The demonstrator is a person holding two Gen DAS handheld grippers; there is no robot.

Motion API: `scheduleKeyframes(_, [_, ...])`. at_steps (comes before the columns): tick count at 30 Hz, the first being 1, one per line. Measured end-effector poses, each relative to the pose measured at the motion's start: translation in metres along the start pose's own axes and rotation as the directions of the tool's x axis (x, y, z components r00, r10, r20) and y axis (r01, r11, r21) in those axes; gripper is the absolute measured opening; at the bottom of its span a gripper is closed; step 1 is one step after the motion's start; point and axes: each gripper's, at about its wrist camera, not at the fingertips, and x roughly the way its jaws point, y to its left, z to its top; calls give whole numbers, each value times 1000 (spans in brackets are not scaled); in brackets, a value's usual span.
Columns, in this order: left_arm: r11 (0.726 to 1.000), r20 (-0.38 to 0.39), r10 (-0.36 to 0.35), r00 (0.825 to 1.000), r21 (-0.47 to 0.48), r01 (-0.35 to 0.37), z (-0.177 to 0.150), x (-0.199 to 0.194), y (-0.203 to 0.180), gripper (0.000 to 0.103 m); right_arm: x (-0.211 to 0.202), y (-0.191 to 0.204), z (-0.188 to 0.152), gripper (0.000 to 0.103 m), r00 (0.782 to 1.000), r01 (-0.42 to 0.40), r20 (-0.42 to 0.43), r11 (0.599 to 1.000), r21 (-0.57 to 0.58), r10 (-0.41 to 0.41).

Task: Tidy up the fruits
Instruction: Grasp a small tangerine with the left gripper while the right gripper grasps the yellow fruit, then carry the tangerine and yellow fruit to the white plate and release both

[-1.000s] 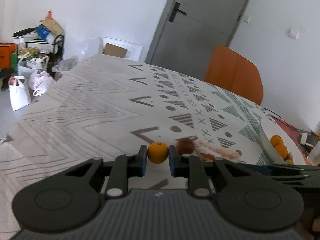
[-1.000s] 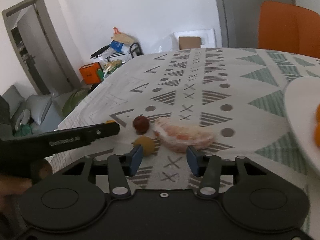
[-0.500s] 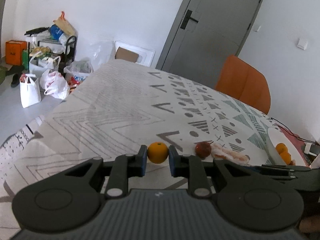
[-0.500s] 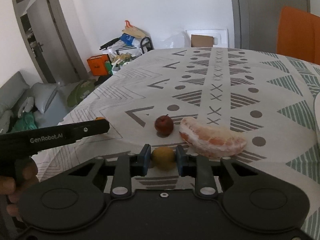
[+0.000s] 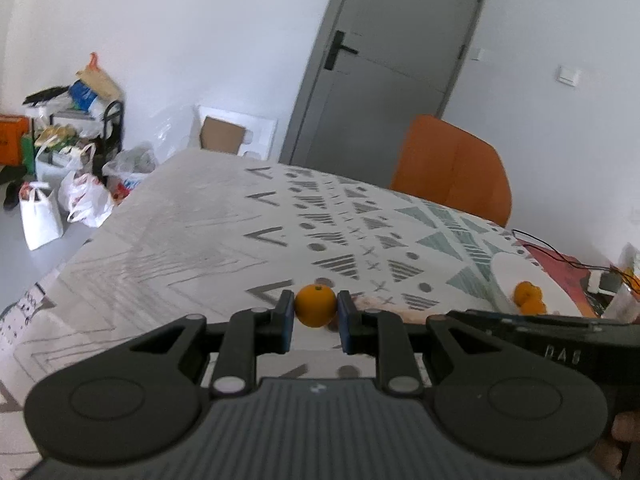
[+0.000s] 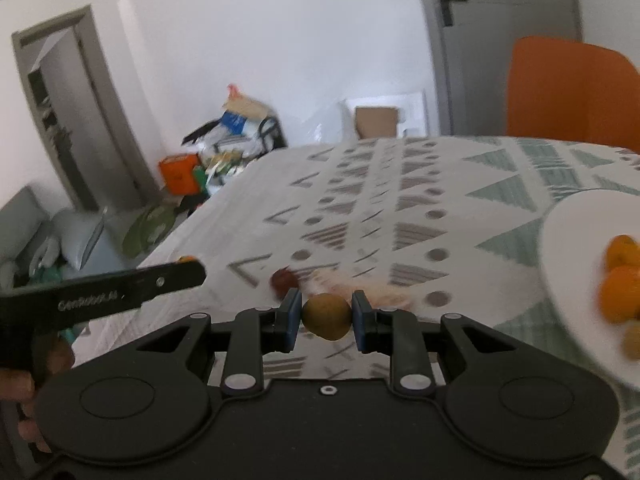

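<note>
My left gripper [image 5: 315,312] is shut on a small orange [image 5: 315,305], held above the patterned tablecloth [image 5: 200,240]. My right gripper [image 6: 326,318] is shut on a small brown-yellow round fruit [image 6: 326,317], also lifted off the cloth. A small dark red fruit [image 6: 283,280] and a peeled pinkish citrus segment [image 6: 384,298] lie on the cloth just beyond the right gripper, blurred. A white plate [image 6: 568,248] at the right holds oranges [image 6: 620,290] and a brownish fruit [image 6: 632,339]. In the left wrist view the plate [image 5: 506,276] with oranges [image 5: 528,294] sits far right.
An orange chair [image 5: 452,168] stands behind the table's far right edge. Bags and a cluttered rack [image 5: 72,128] stand on the floor to the left. Cables and a red mat [image 5: 560,264] lie beyond the plate. The left gripper's body [image 6: 104,292] crosses the right wrist view at left.
The right gripper closed on the brown-yellow fruit and lifted it. Both grippers rose and swung toward the plate, which has come further into the right wrist view.
</note>
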Motion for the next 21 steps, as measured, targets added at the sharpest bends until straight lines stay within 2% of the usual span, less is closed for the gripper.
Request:
scheduleKeyframes(8, [997,12,-48,999,55,47,5,1,-32,21,-28,-31,-1,25,996,55,71,997,50,-59])
scheduleKeyframes(16, [990,8,-82,997,118,81,9,7,-70,21,-63,-73,-6,25,982,114,135,987,116,-129])
scheduleKeyframes(21, [981,15,-108,994,161,104,11,14,-102,21,-82,-99,-15,25,976,136,150,978,159,-160])
